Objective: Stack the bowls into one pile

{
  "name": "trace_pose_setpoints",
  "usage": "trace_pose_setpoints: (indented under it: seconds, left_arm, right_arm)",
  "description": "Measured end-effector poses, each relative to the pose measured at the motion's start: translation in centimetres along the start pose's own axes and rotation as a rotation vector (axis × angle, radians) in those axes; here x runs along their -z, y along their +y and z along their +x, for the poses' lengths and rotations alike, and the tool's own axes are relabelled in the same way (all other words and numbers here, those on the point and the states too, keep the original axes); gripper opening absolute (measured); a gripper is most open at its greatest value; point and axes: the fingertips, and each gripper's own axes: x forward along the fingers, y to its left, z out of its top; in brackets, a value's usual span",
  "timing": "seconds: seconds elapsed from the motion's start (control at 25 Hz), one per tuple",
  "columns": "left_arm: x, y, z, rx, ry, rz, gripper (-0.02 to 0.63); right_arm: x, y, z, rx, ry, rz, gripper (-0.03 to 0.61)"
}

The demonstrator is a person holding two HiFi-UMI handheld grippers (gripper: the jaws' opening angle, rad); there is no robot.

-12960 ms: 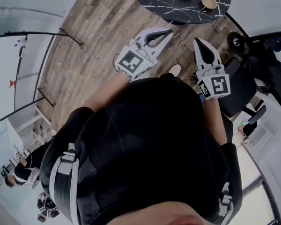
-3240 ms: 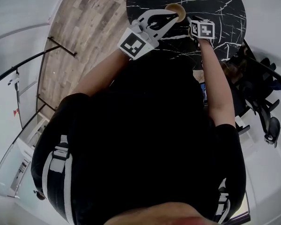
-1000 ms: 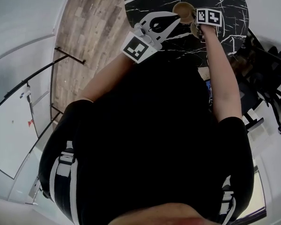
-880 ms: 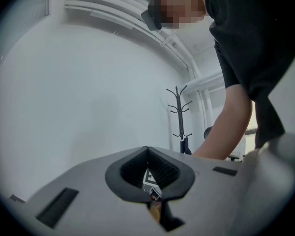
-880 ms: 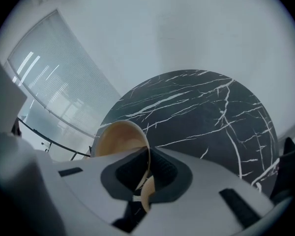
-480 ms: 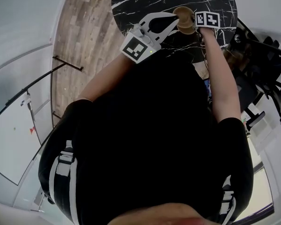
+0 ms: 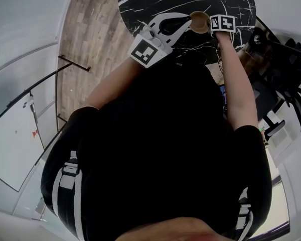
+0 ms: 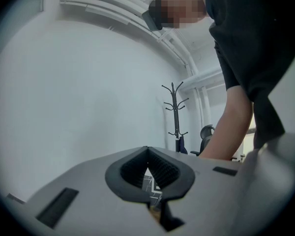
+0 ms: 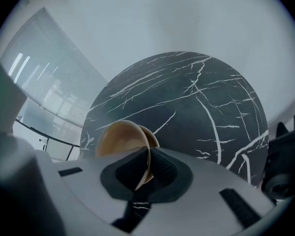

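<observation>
Your right gripper (image 9: pixel 146 167) had its jaws clenched on the rim of a tan bowl (image 9: pixel 119 137). The rim ran edge-on between the two ribbed pads and the bowl was tilted, its hollow facing left in the right gripper view. A second bowl (image 9: pixel 152 136) of the same colour showed just behind it, partly covered. I couldn't tell whether the two were touching or nested. Both sat over the near edge of the round black worktop (image 9: pixel 196 97) with white veining. The rest of that worktop was bare in that view.

Your left gripper (image 8: pixel 147 150) had its jaws closed tip to tip with nothing between the pads. Only a sliver of a square marker and something tan showed through the gap behind the tips. In the head view its tips were just beside the bowls, on their left. Your right gripper's marker cube (image 7: pixel 222 23) was just on their right and hid the right jaws there. The left marker cube (image 7: pixel 147 52) sat at the worktop's near edge.

Further out, the left gripper view showed your forearm (image 8: pixel 231 127), a black coat stand (image 8: pixel 174 114) and an office chair (image 8: pixel 205 132) against a white wall. The head view showed wood-plank floor (image 7: pixel 90 44) left of the worktop.
</observation>
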Motion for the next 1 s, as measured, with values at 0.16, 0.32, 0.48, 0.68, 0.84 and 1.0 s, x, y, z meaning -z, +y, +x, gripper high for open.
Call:
trace_pose_setpoints:
  seconds: [0.16,0.32,0.48,0.68,0.84,1.0]
  left_arm:
    - [0.3,-0.3,-0.1,-0.008,0.010,0.004,0.003]
    - [0.3,-0.6,0.0,-0.016,0.012,0.009,0.003]
    - [0.4,-0.7,0.1,-0.025,0.013,0.009,0.003]
    - [0.3,-0.9,0.3,-0.034,0.008,-0.001,0.003]
    - [0.2,-1.1,0.7,-0.035,0.003,-0.007,0.003]
    - [0.0,-1.4,1.4,-0.033,0.002,-0.005,0.003]
  right_arm:
    - [0.3,-0.3,0.4,0.010,0.006,-0.003,0.021]
    - [0.4,-0.5,0.6,0.014,0.010,-0.016,0.034]
    - [0.3,-0.4,0.2,-0.003,0.001,-0.027,0.046]
    - [-0.5,0.0,-1.3,-0.015,-0.031,-0.053,0.053]
    - [-1.7,0.5,-3.3,-0.032,-0.078,-0.077,0.054]
    - [-3.3,1.8,-6.3,-0.070,-0.170,-0.128,0.054]
